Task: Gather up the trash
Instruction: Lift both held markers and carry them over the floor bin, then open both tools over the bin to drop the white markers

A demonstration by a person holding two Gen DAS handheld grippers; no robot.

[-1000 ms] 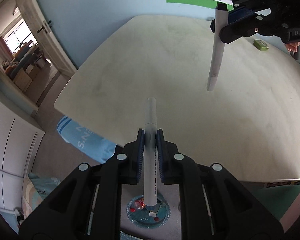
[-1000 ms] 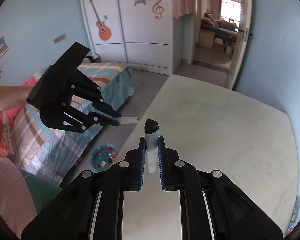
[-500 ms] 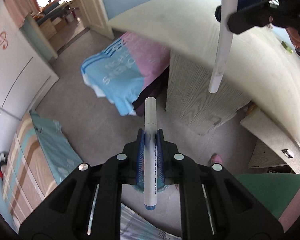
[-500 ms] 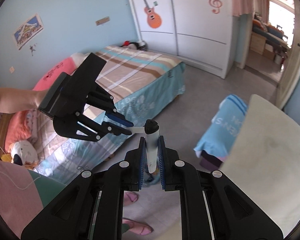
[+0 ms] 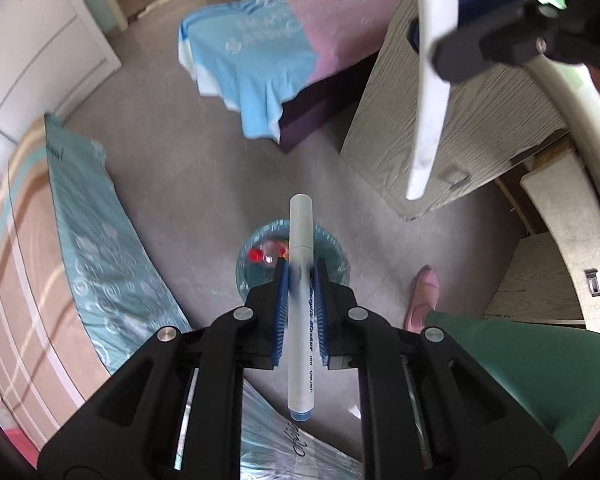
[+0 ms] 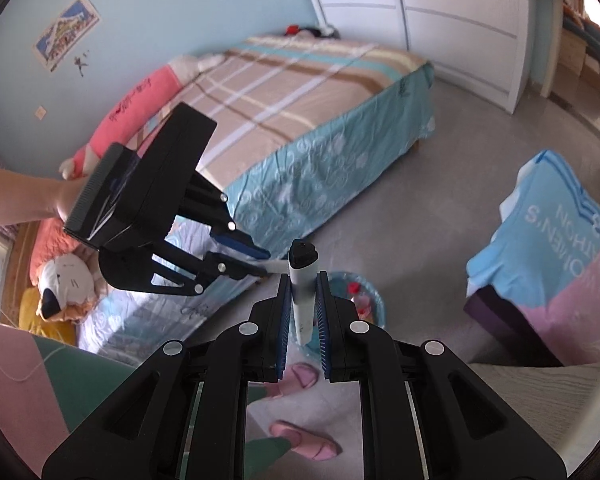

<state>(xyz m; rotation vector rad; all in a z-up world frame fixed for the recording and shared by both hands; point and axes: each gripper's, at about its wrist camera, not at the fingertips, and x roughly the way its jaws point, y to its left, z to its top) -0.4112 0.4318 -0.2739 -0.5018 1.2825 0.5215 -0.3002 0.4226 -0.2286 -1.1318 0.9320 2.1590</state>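
The left gripper (image 5: 300, 312) pinches a white marker (image 5: 300, 300) between its 2 blue pads, the blue end toward the camera. Just past its fingertips, below, stands the blue trash bin (image 5: 256, 272), holding a bottle with a red cap (image 5: 255, 255). The right gripper (image 6: 303, 308) clamps a white pen (image 6: 303, 296), black cap outward; the bin (image 6: 374, 304) lies just right of its fingers.

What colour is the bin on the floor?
Light blue-green bin, seen best in the left wrist view.
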